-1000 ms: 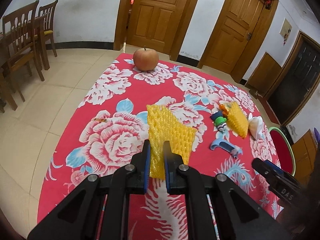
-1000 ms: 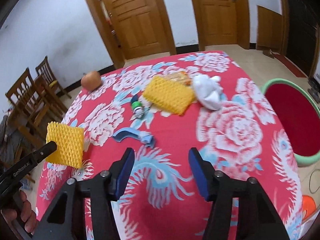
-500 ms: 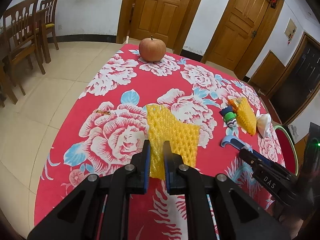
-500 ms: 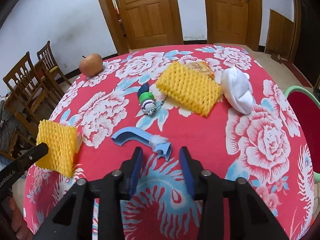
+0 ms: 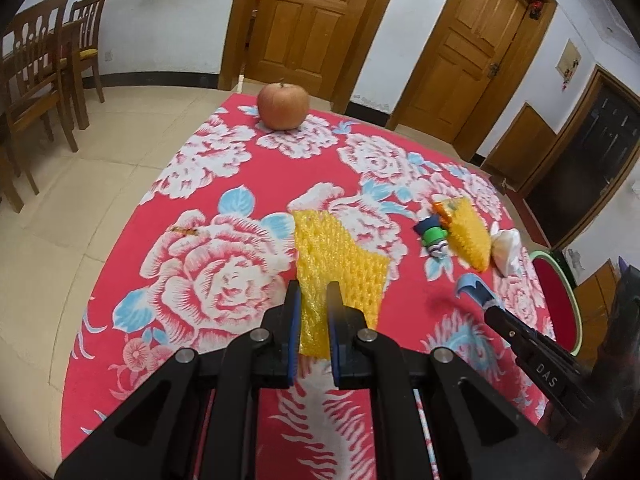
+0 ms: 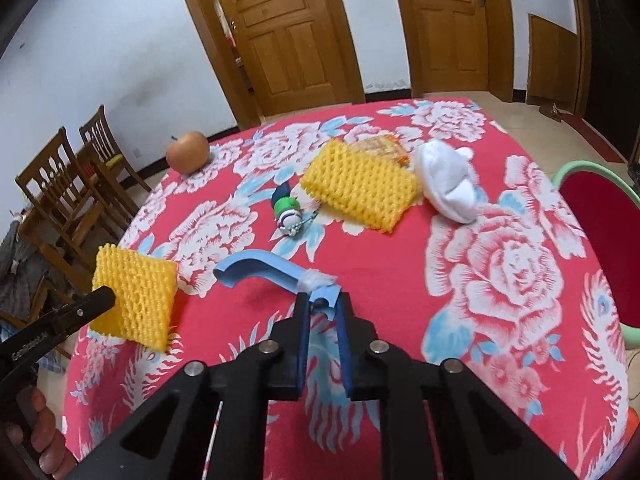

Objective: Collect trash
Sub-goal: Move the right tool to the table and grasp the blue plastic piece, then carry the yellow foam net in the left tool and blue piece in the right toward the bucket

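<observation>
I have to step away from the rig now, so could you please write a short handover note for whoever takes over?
Left gripper: shut on a yellow foam net, held above the table.
Right gripper: closed around the end of the blue foam piece; whether it is lifted is unclear.
On the table: second yellow foam net, white crumpled tissue, small green toy, apple.
Red bin stands beside the table on the right.
Left: drop both held pieces, then collect the rest.

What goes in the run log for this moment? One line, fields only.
left tongs: shut on yellow foam net | right tongs: shut on blue foam strip | on table: second net, tissue
</observation>
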Demonstrator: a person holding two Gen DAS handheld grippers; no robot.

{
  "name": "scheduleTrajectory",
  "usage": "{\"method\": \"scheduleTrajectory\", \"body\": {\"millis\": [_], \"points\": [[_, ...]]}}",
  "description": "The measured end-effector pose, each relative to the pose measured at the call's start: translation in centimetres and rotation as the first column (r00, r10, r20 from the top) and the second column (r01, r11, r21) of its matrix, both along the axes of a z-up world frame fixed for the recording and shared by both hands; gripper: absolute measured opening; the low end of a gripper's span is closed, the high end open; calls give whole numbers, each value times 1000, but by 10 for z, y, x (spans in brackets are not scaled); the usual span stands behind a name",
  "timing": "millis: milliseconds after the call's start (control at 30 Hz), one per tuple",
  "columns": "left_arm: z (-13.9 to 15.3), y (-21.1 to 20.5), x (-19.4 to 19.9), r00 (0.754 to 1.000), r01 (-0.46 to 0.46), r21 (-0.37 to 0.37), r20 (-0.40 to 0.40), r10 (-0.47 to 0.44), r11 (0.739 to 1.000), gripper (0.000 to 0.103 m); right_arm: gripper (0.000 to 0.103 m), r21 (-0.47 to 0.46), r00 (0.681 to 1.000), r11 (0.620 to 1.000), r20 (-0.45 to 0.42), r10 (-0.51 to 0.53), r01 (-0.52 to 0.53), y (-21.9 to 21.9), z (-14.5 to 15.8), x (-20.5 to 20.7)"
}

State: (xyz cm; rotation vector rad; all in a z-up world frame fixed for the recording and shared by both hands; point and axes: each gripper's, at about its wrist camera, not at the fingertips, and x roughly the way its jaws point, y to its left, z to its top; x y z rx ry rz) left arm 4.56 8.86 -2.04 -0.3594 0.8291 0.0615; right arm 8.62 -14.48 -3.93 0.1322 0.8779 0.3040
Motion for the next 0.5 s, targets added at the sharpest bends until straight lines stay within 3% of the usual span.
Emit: {"method": "scheduleTrajectory", "body": {"millis": [400,500], "points": [[27,-37,-3,994,90,8,60,-90,996,11,15,19,993,995,59,-98,97,-46,24,-28],[33,-51,1,989,131,8,72,-131,991,11,9,16,989,991,75,-131,130,-61,31,-36]]}}
